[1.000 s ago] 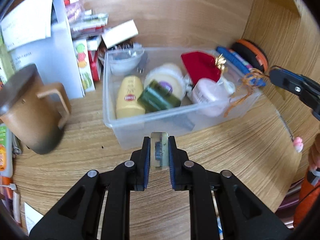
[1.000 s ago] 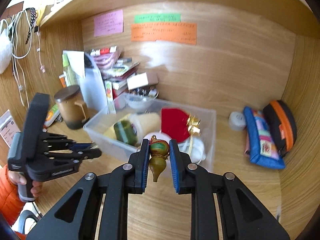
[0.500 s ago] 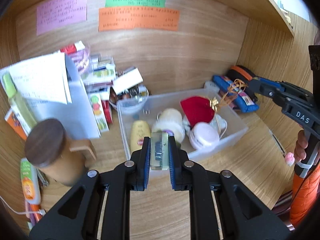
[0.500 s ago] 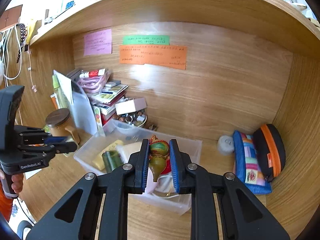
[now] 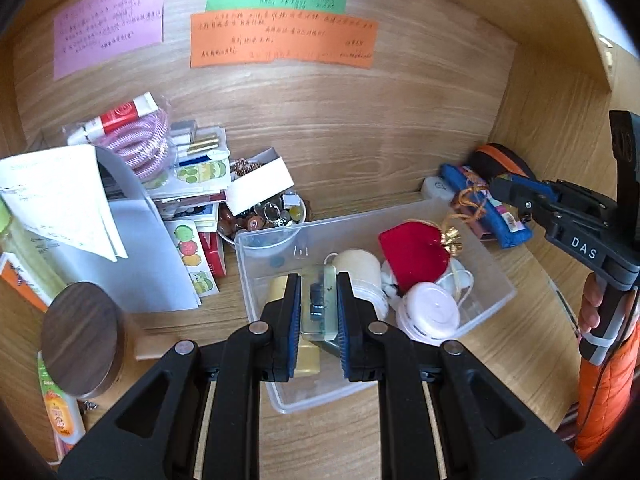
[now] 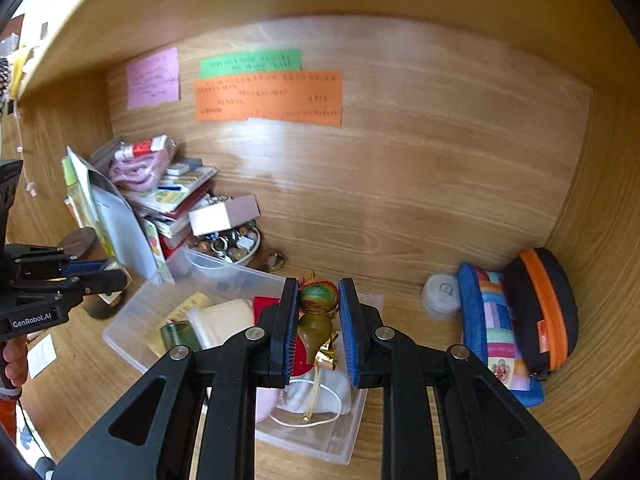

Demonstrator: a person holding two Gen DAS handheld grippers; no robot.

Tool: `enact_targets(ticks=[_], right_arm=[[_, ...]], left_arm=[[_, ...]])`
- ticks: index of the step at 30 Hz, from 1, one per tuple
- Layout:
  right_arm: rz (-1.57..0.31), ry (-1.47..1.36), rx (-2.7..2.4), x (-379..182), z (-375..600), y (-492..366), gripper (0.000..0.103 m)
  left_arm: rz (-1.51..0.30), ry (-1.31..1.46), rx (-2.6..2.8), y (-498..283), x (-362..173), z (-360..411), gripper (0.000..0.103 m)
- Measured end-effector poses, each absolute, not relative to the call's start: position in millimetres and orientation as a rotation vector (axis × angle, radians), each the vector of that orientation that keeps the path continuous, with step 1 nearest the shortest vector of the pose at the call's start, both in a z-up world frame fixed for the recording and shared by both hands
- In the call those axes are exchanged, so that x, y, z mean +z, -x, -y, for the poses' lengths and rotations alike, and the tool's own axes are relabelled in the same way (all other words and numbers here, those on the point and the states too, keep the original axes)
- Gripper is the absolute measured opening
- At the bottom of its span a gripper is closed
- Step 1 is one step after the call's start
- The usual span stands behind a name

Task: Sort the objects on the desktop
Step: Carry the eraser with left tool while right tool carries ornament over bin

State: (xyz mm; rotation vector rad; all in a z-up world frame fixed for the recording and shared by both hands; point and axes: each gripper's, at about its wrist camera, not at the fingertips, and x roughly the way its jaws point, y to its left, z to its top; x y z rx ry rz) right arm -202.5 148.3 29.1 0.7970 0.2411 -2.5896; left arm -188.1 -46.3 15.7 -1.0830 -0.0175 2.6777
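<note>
Blue pads on the left claw (image 5: 318, 312) are clenched on a small yellowish-clear block (image 5: 320, 306) with something dark inside, held up over the near-left part of the clear plastic bin (image 5: 494, 270). Right claw (image 6: 319, 326) is clamped on a little gourd charm (image 6: 318, 312), green-and-red ball on top, brown bulb below, gold tassel dangling under it, hanging over the bin's near side.

Bin sits mid-bench and it's already packed: yellow bottle (image 5: 306, 354), cream-coloured tub (image 5: 358, 270), red pouch (image 5: 416, 254), white round jar (image 5: 430, 312). Behind it by the back wall there's a bowl of trinkets (image 5: 266, 216), a messy stack of boxes and papers toward the back-left corner, a brown lidded mug (image 5: 82, 338) at the left edge, and a striped pencil case (image 6: 494, 322) plus a black-orange case (image 6: 540, 310) in the back-right corner.

What worries me: that tassel looks like it could snag on the bin rim or the white cord inside when the charm gets moved. Also both claws are crowded over one bin, so they might bump. The block seems slick, so it could slip out.
</note>
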Motion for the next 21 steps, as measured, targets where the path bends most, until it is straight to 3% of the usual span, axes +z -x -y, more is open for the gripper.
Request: enact_targets(ticks=[21], right_arm=[[-0.304,-0.987,-2.543,-46,-139,252,0.018]], left_arm=[[0.017,1.275,2.616,249,-48,39,0.015]])
